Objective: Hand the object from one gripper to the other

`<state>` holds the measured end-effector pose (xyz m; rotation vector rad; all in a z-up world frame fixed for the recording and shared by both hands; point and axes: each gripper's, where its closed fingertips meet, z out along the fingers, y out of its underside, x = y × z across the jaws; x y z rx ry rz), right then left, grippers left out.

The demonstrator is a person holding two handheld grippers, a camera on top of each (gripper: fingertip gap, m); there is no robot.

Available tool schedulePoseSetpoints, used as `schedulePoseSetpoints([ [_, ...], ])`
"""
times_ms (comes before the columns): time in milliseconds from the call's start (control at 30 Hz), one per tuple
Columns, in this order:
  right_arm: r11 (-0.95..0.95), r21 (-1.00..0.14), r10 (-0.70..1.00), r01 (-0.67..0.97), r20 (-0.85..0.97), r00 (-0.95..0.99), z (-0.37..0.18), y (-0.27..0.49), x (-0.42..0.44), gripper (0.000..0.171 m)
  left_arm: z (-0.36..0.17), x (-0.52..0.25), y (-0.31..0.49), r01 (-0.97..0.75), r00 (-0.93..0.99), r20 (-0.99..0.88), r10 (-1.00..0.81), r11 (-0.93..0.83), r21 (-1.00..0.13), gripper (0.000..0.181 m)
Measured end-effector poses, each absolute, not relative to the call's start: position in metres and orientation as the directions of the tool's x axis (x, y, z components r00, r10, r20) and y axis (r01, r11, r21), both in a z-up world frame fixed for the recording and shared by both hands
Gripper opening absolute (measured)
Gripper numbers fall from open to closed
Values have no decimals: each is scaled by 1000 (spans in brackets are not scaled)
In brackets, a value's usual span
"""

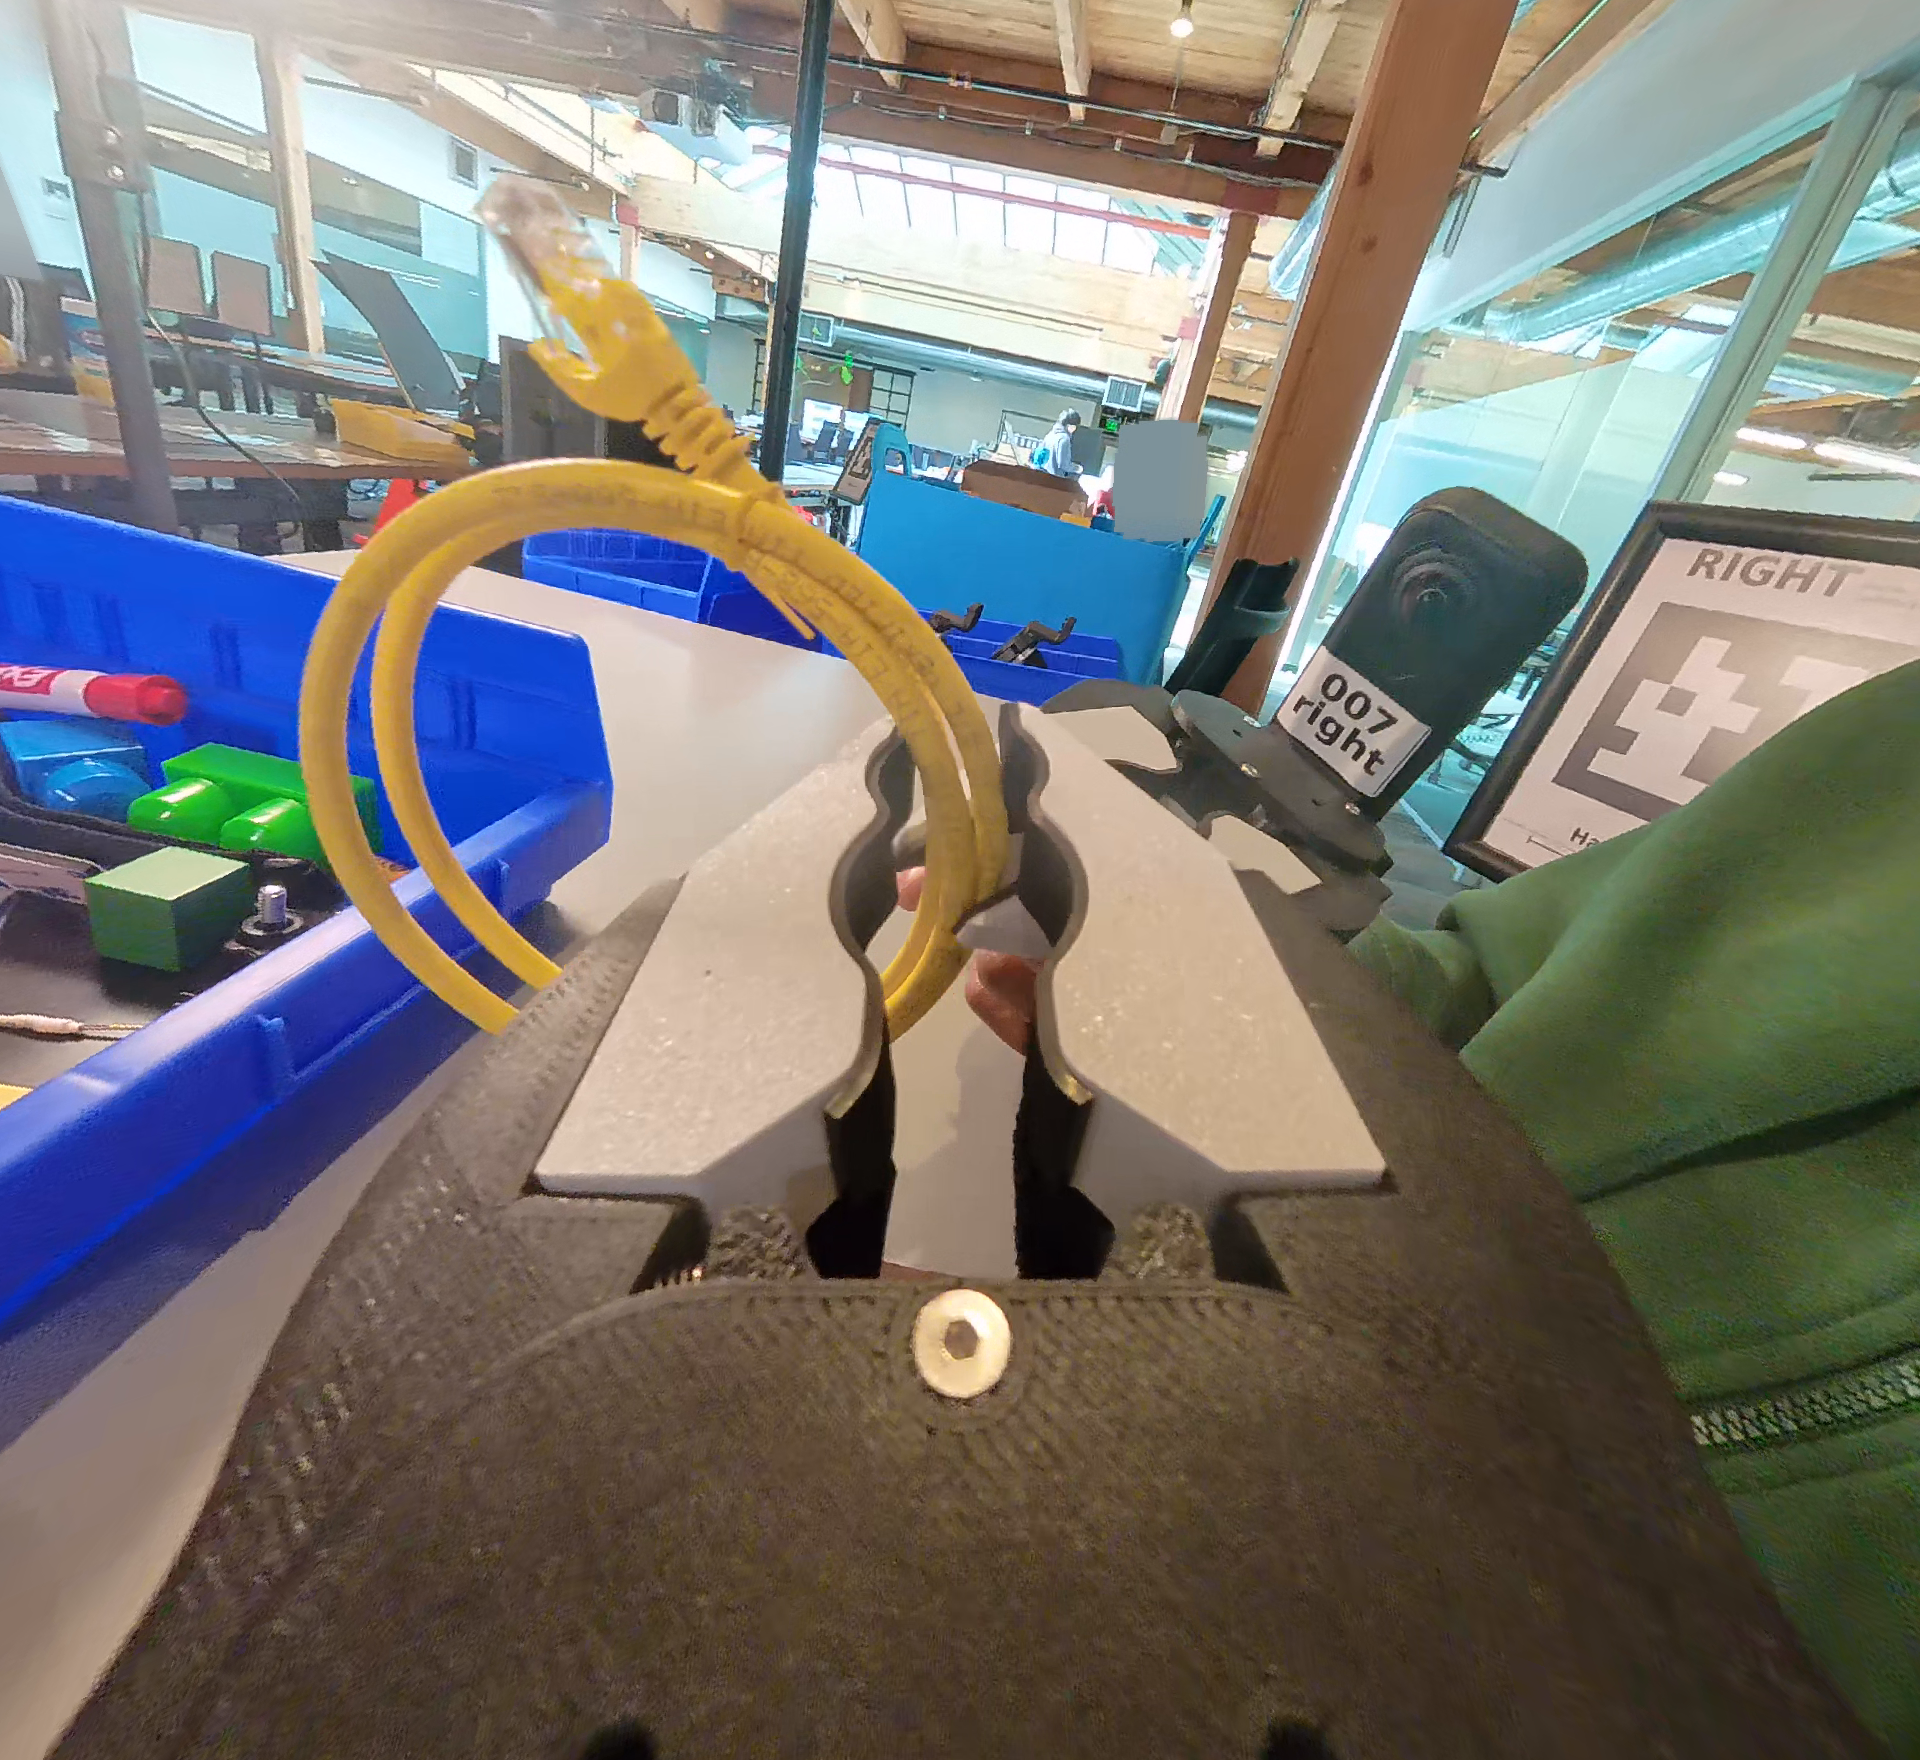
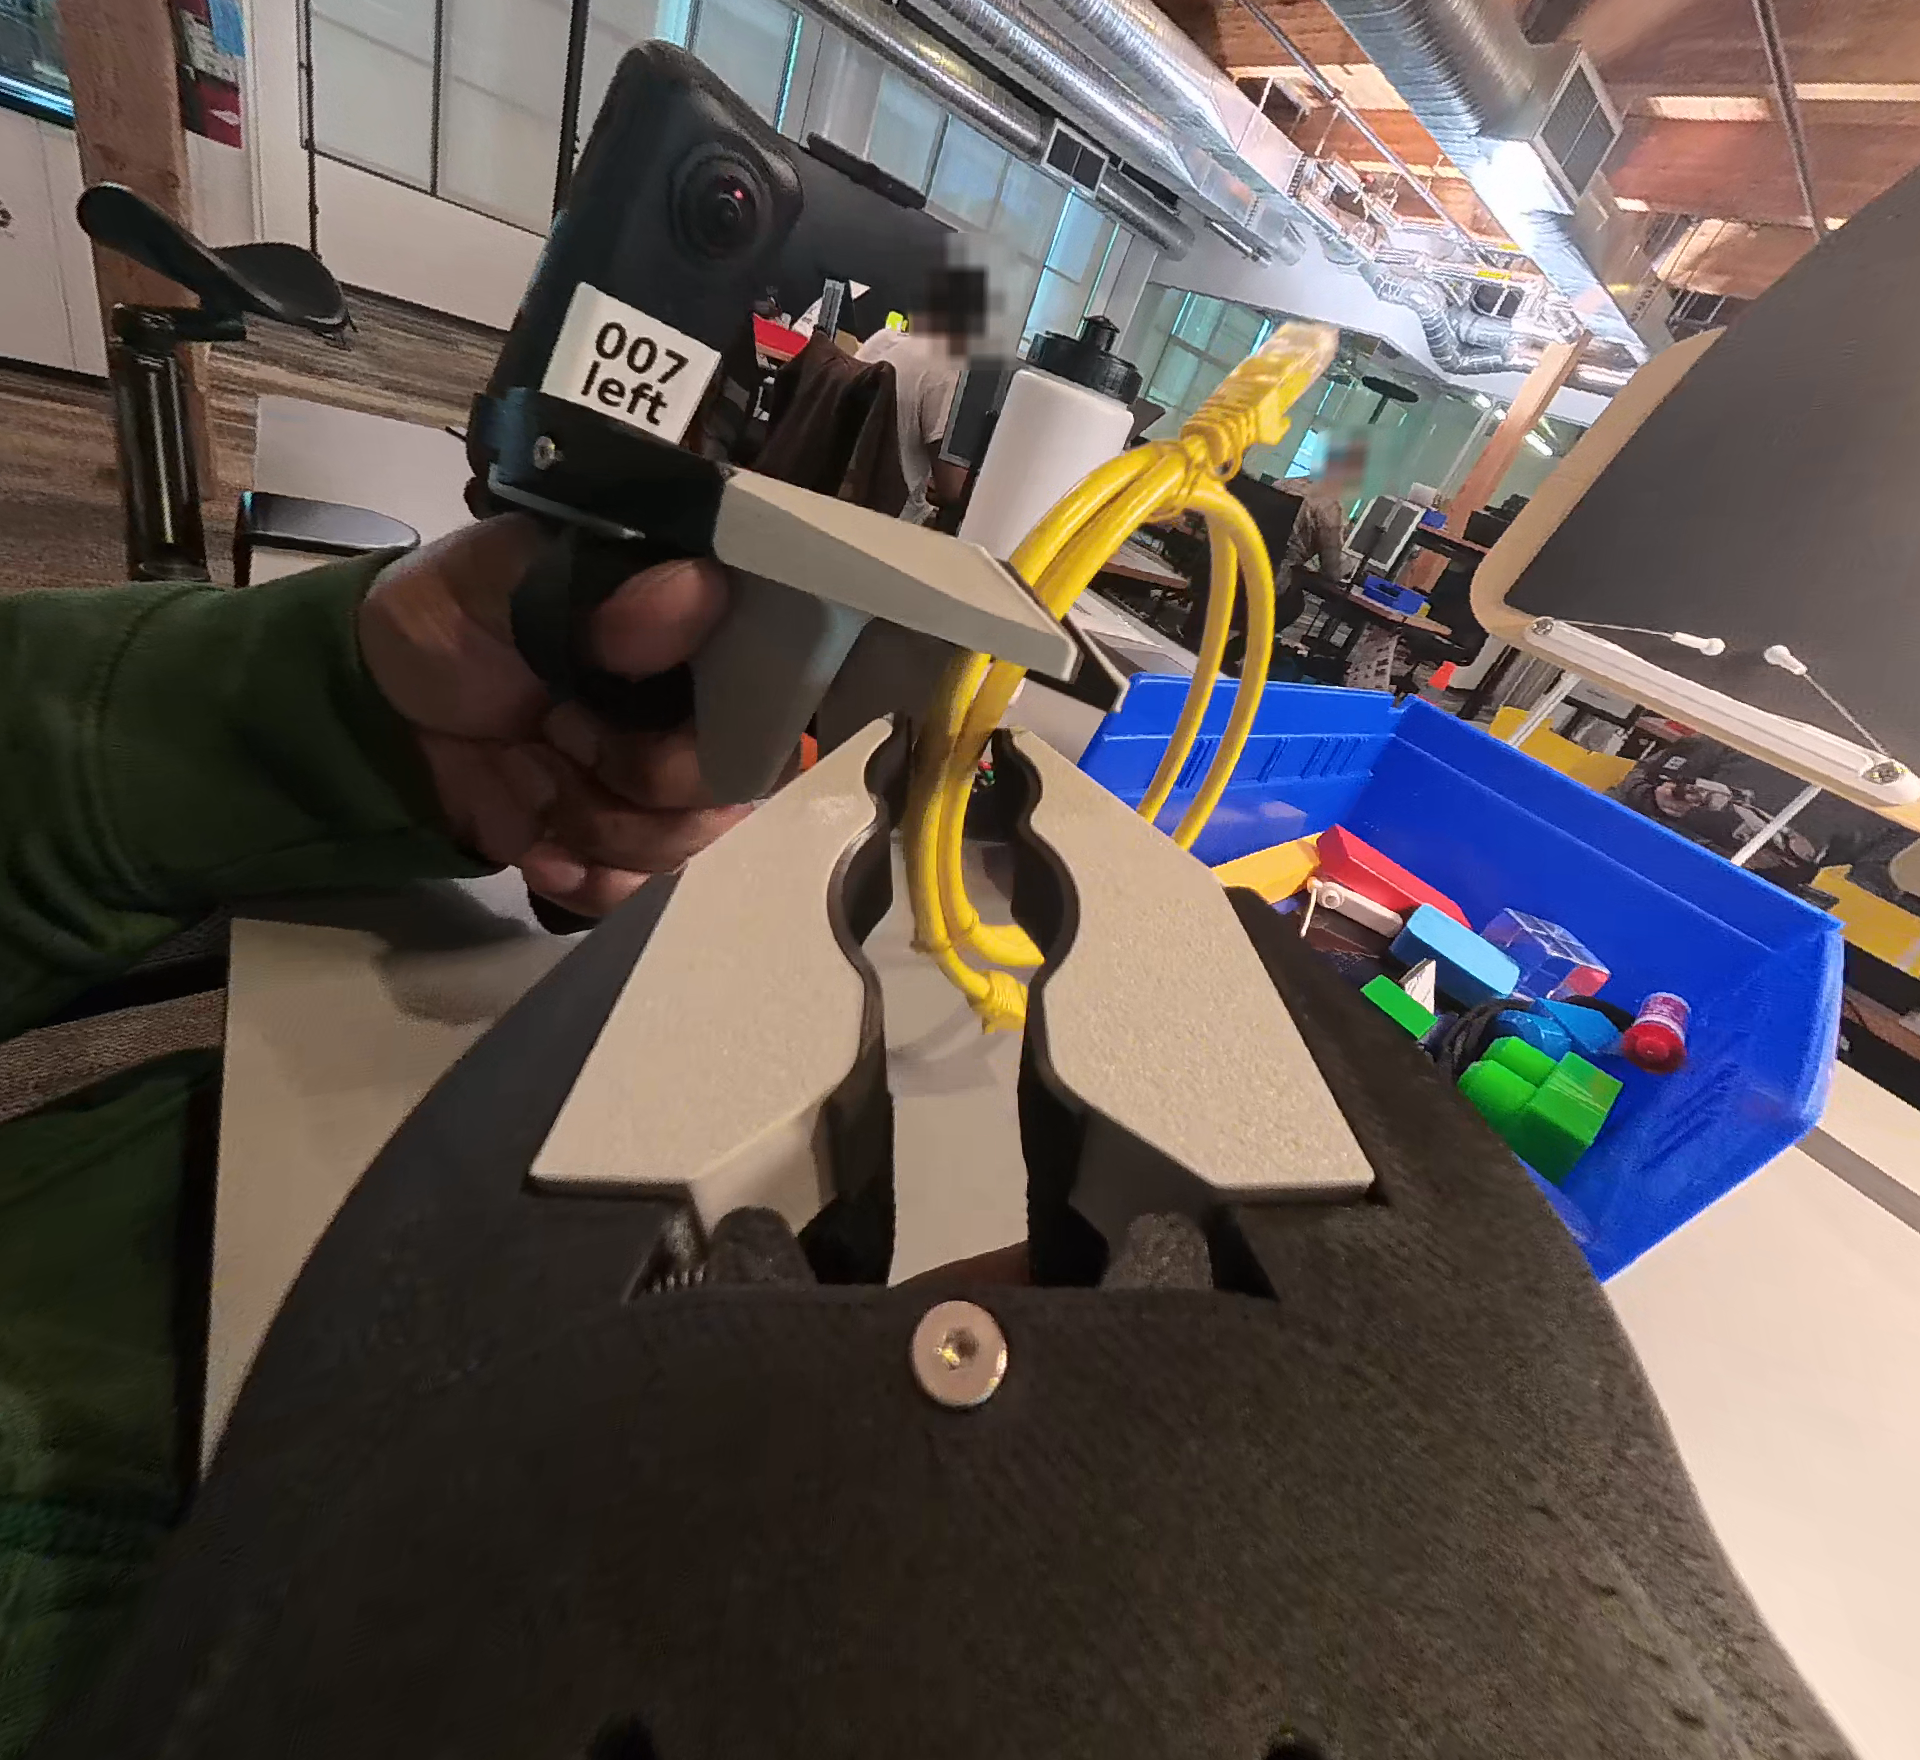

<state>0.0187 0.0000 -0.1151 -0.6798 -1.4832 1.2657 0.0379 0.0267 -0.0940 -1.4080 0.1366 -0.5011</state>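
A coiled yellow network cable (image 1: 634, 360) hangs in the air between both grippers, its clear plug pointing up. My left gripper (image 1: 954, 744) has its grey fingertips closed around the coil's strands. My right gripper (image 2: 951, 754) comes in from the opposite side, and its tips grip the same bundle of the cable (image 2: 1210, 443) a little lower. In the left wrist view, the right gripper's tips (image 1: 961, 879) pinch the strands just behind my left fingers. In the right wrist view, the left gripper (image 2: 1070, 661) is held by a hand in a green sleeve.
A blue bin (image 1: 468, 671) with coloured blocks and a marker sits on the white table (image 1: 707, 671), left of the grippers; it lies to the right in the right wrist view (image 2: 1714, 879). A framed marker sign (image 1: 1714, 692) stands at the right. A white bottle (image 2: 1049, 453) stands behind. The grippers are tip to tip, or close to it.
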Motion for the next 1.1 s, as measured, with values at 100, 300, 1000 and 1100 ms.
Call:
schedulePoseSetpoints([
  [100, 285, -940, 887, -188, 333, -321, -116, -1, 19, 17, -92, 34, 26, 274, 888, 217, -405, 87, -958, 16],
  [300, 309, -935, 878, -175, 351, -324, -121, -3, 17, 19, -92, 34, 26, 280, 886, 224, -407, 84, -956, 16],
  [1000, 308, -937, 873, -167, 348, -341, -123, -6, 17, 21, -90, 32, 25, 279, 891, 218, -398, 102, -955, 16],
  [1100, 330, -928, 868, -176, 371, -329, -123, -6, 17, 22, -90, 35, 25, 295, 876, 231, -423, 90, -951, 16],
])
